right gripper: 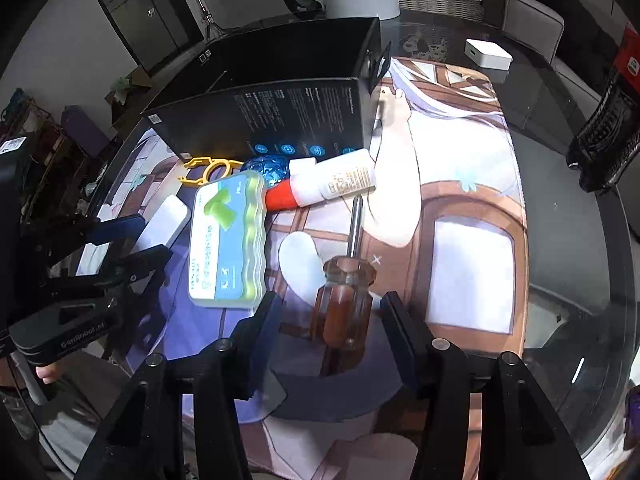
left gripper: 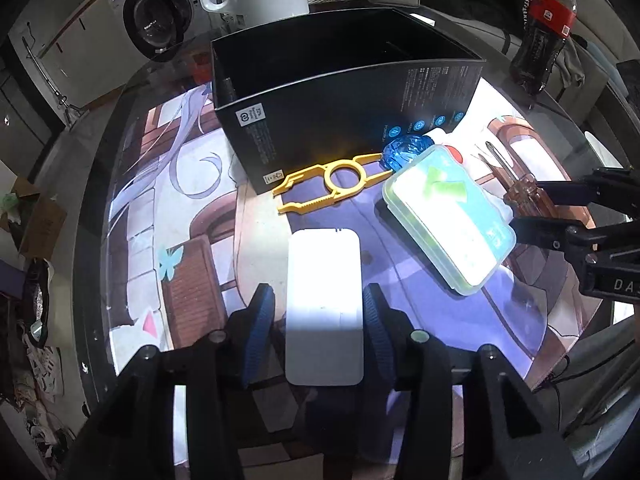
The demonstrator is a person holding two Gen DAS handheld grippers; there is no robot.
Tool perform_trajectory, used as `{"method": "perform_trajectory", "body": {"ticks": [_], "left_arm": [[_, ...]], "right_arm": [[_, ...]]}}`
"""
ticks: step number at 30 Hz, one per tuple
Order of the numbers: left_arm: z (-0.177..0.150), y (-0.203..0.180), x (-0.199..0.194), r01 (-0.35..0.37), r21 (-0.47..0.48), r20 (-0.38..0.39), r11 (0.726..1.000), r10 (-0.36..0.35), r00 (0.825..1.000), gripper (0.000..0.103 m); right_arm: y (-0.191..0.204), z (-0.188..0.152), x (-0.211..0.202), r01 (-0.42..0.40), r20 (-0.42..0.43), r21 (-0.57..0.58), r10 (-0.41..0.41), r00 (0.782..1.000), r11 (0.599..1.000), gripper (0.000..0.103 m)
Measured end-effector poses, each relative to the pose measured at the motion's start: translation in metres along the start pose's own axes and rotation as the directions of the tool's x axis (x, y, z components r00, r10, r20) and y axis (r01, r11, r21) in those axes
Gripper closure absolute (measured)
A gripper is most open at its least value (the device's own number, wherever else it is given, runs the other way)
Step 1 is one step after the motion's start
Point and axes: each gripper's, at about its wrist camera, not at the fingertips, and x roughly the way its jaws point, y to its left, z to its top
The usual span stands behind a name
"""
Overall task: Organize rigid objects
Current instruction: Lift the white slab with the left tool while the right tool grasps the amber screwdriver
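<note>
A round glass surface carries a printed illustrated mat, and on the mat stands an open-topped black cardboard box, the landmark here. Just in front of the box lies a flat yellow plastic tool with a ring in its middle; beside that, touching the box's front wall, sits a crinkled blue ball-like object, and next to it a white plastic bottle with a red cap lies on its side. In front of these rests a translucent pale green plastic case with a lid. Farther from the box, a flat white rounded-rectangle case lies between the left tongs, whose blue-padded fingers are spread on either side of it; no pressing contact is clear. A screwdriver with a clear amber-brown handle and steel shaft lies to the green case's right, shaft pointing toward the box. The right tongs are spread around its handle, with gaps visible on both sides. A dark cola bottle with a red label stands on the glass beyond the box's right corner, and a small white box sits past the mat.
</note>
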Motion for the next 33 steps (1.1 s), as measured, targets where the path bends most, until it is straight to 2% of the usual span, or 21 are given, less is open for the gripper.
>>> {"method": "perform_trajectory", "body": {"ticks": [2,4,9,12,16,19,21,23,24,26,30,33], "left_arm": [[0.002,-0.001,0.001,0.008,-0.003,-0.004,1.000,-0.008,1.000,0.058],[0.001,-0.002,0.001,0.028,0.006,-0.005,1.000,-0.028,1.000,0.065],[0.000,-0.005,-0.002,0.021,0.018,0.005,1.000,-0.021,1.000,0.065],[0.003,-0.006,-0.013,0.019,0.020,0.050,1.000,-0.020,0.999,0.065],[0.005,-0.006,-0.034,0.029,0.016,0.134,0.999,-0.031,0.990,0.065],[0.006,-0.008,-0.053,0.016,0.023,0.224,1.000,-0.021,0.974,0.065],[0.005,-0.008,-0.069,0.011,0.028,0.302,1.000,-0.019,0.953,0.065],[0.005,-0.007,-0.086,-0.008,0.026,0.383,1.000,-0.002,0.924,0.065],[0.004,-0.007,-0.096,-0.017,0.023,0.433,1.000,0.006,0.902,0.065],[0.001,-0.006,-0.112,-0.030,0.014,0.510,0.999,0.019,0.860,0.065],[-0.007,-0.002,-0.138,-0.031,-0.025,0.634,0.999,0.040,0.772,0.065],[-0.010,0.004,-0.149,-0.019,-0.057,0.679,0.998,0.052,0.732,0.065]], "right_arm": [[0.000,0.005,0.003,0.025,0.002,-0.015,-0.025,1.000,1.000,0.056],[0.000,0.006,0.003,0.045,0.002,-0.032,-0.045,0.999,0.998,0.076],[-0.002,0.001,-0.001,0.024,0.004,-0.040,-0.024,1.000,0.999,0.076],[0.002,-0.001,-0.005,0.019,0.022,-0.048,-0.018,1.000,0.999,0.076],[0.010,0.000,-0.025,-0.002,0.101,-0.062,0.008,0.995,0.998,0.077],[0.017,0.000,-0.046,-0.014,0.207,-0.078,0.029,0.978,0.997,0.077],[0.024,-0.001,-0.062,-0.001,0.283,-0.094,0.028,0.959,0.996,0.077],[0.032,-0.003,-0.078,0.006,0.358,-0.117,0.037,0.933,0.993,0.077],[0.036,-0.004,-0.086,0.003,0.401,-0.128,0.049,0.915,0.992,0.077],[0.045,-0.009,-0.104,0.007,0.492,-0.163,0.075,0.867,0.987,0.077],[0.068,-0.027,-0.135,0.087,0.651,-0.230,0.087,0.754,0.969,0.077],[0.081,-0.039,-0.149,0.109,0.708,-0.262,0.114,0.697,0.959,0.077]]}}
